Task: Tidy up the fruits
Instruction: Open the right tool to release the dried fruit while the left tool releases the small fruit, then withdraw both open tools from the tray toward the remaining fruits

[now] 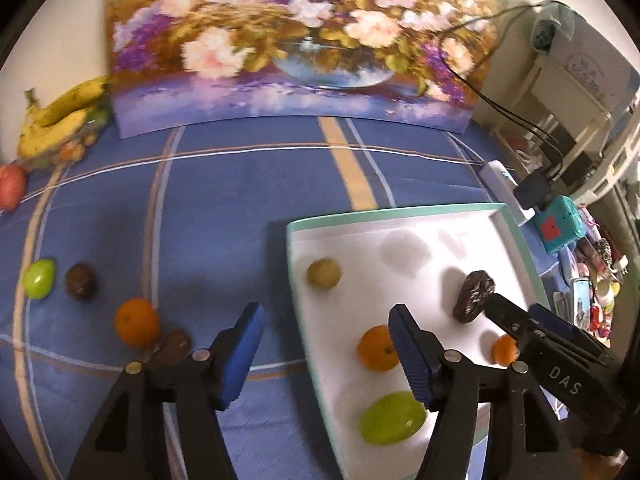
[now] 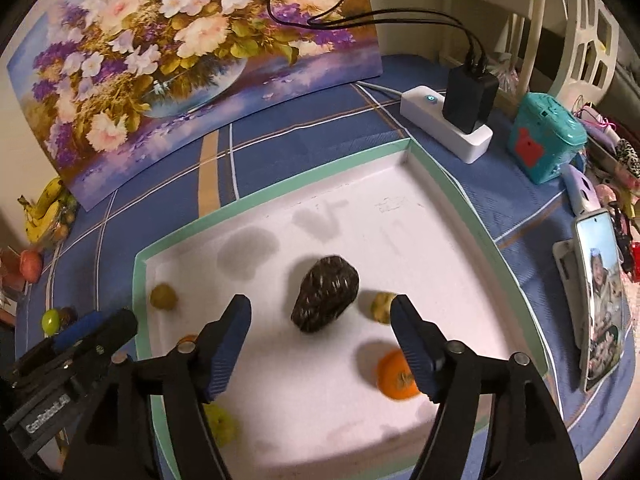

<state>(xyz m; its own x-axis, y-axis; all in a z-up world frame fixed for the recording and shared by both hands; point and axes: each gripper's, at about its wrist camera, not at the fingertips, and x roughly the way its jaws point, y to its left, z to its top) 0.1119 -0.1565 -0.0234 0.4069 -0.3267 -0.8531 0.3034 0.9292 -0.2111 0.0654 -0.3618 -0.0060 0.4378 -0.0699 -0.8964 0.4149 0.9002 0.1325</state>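
Observation:
A white tray with a teal rim (image 1: 400, 212) (image 2: 440, 172) lies on the blue cloth. In it lie a dark date (image 1: 474, 296) (image 2: 325, 293), an orange fruit (image 1: 376, 348), a small orange (image 1: 505, 350) (image 2: 396, 376), a green grape (image 1: 390, 418), and a yellow-green berry (image 1: 323, 273) (image 2: 163, 296). My left gripper (image 1: 326, 356) is open over the tray's left rim. My right gripper (image 2: 320, 350) is open just above the tray, the date between and ahead of its fingers. On the cloth left of the tray lie an orange (image 1: 136, 322), a green grape (image 1: 39, 278) and two brown fruits (image 1: 80, 281).
A flower painting (image 1: 296, 40) leans at the back. Bananas (image 1: 64, 116) and a red fruit (image 1: 12, 186) lie far left. A power strip with a charger (image 2: 460, 120), a teal box (image 2: 546, 136) and a phone (image 2: 600, 304) stand right of the tray.

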